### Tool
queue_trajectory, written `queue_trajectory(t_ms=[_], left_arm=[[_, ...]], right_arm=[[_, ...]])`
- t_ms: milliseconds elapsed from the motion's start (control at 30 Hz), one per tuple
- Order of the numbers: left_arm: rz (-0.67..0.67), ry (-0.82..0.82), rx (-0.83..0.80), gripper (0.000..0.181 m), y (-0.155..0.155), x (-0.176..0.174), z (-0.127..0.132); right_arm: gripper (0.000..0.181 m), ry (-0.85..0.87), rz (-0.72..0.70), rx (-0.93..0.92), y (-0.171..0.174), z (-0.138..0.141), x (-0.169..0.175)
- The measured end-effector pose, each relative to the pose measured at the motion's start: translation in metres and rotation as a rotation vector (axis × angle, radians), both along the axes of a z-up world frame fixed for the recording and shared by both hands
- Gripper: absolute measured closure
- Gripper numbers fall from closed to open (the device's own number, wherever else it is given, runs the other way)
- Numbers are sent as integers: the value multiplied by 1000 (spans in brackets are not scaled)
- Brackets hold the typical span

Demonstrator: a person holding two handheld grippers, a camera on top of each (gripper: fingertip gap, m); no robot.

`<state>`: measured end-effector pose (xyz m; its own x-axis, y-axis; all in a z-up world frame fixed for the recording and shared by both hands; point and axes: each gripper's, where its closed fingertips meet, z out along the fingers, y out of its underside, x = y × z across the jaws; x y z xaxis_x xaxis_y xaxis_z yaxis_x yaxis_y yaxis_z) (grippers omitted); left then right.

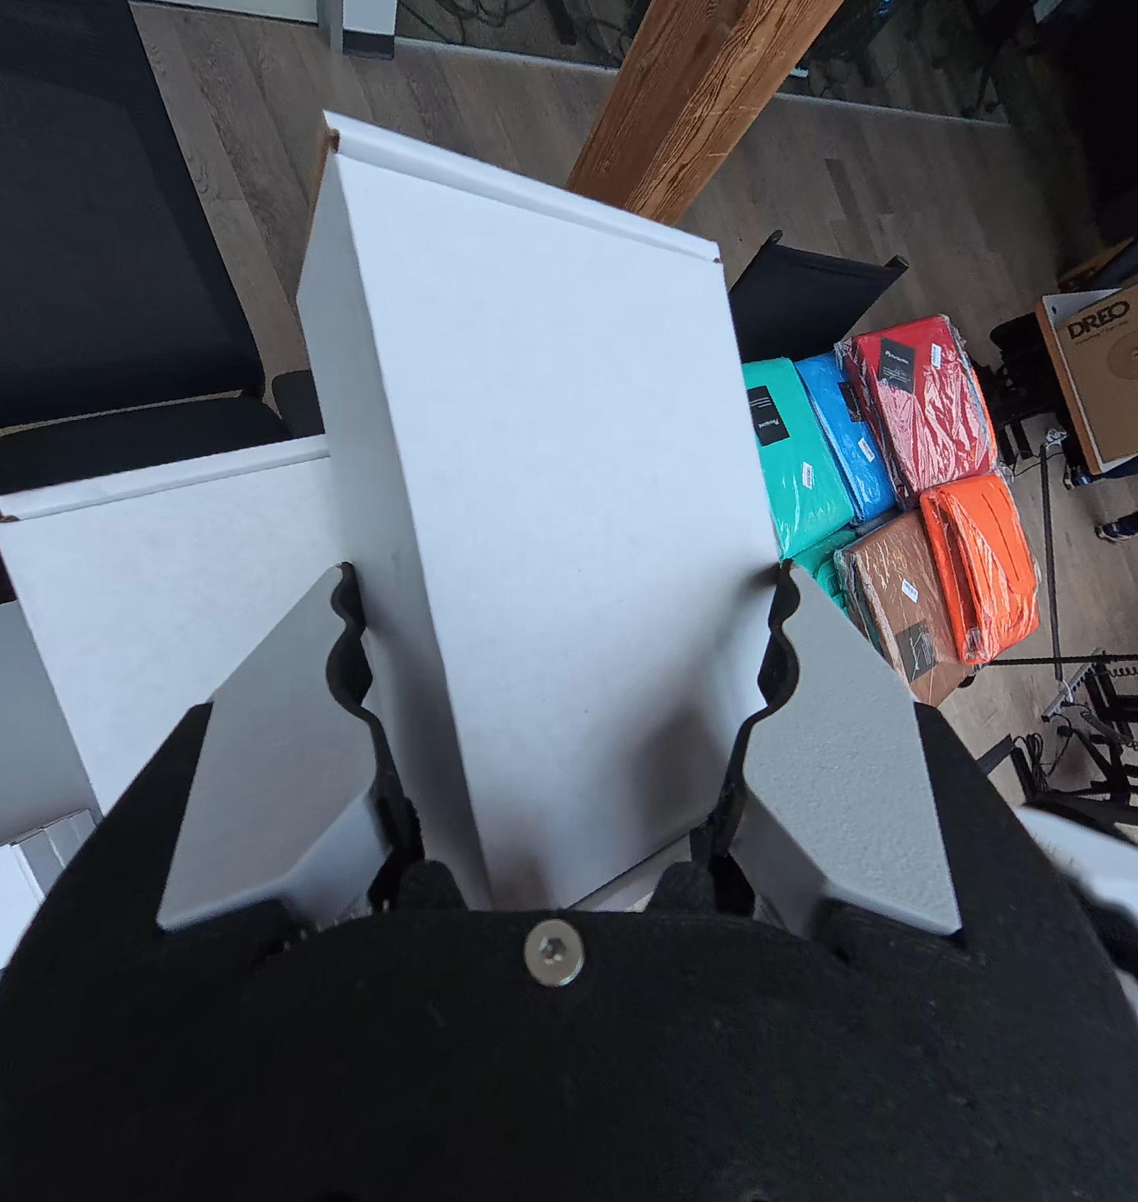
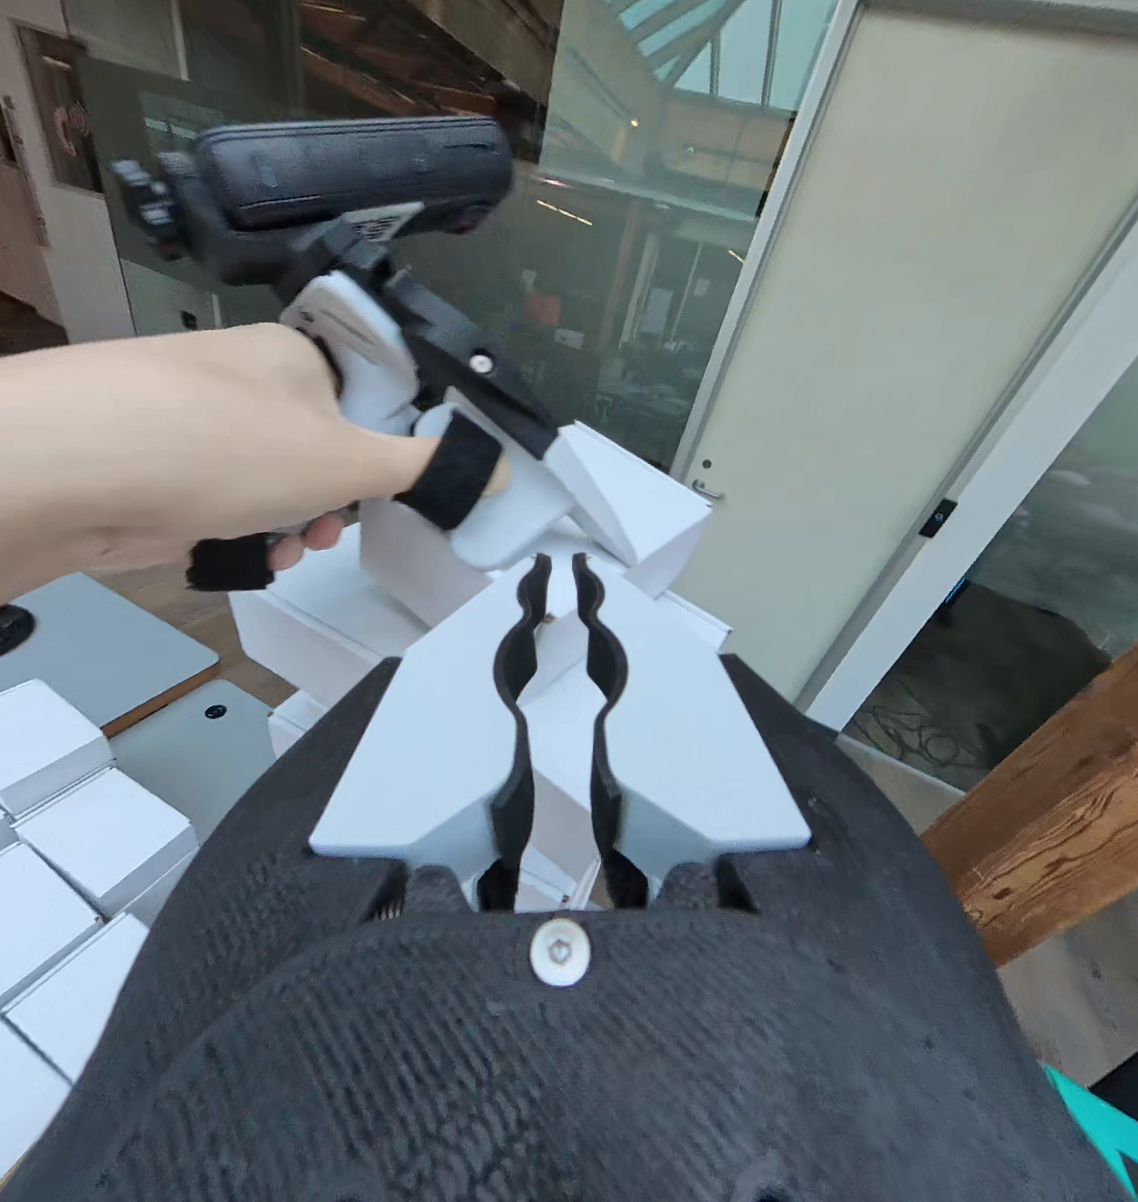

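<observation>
My left gripper (image 1: 563,572) is shut on a long white cardboard box (image 1: 540,455), with a finger on each long side, and holds it tilted above other white boxes. In the right wrist view a hand holds that left gripper (image 2: 553,481), and the same box (image 2: 631,501) sticks out of it to the right. My right gripper (image 2: 560,566) has its jaws almost together with only a narrow slit between them. I see nothing clamped in it. Its tips are just below the held box and above another white box (image 2: 677,618).
Several white boxes (image 2: 59,845) lie at the left, and another white box (image 1: 157,585) lies under the held one. Wrapped coloured cloth packs (image 1: 904,468) sit on the floor beside a wooden post (image 1: 683,97). A brown carton (image 1: 1119,364) stands at the far right, and a glass door (image 2: 878,325) is ahead.
</observation>
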<state>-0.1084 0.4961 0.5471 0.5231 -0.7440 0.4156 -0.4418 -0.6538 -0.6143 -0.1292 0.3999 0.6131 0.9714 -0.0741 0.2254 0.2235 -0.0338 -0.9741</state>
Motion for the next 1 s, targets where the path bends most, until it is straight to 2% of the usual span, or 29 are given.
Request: queue_trajectory(t_ms=[133,233,333,600,700,833,1000], left_arm=[[2,-20,5,58,1,2,1],[3,-17,11,59,1,4,1],[5,-22,8,59,2,6,1],[3,-24,3,60,5,5,1],[3,-46,-2,60,8,4,2],[3,-74,-4,62,10,4,3],[14,-253,-132,72,13,5,15]], right_arm=[[158,258,65,-149,27,-10,30],[154,452,167,-302,41,-33,28],[152,597,238,-319,44,-35,25],[128,694,261,-412,55,-43,22],[128,750,292,-446,59,-44,19],[127,721,299,-431,61,-45,20],[128,743,297,-423,58,-47,27]])
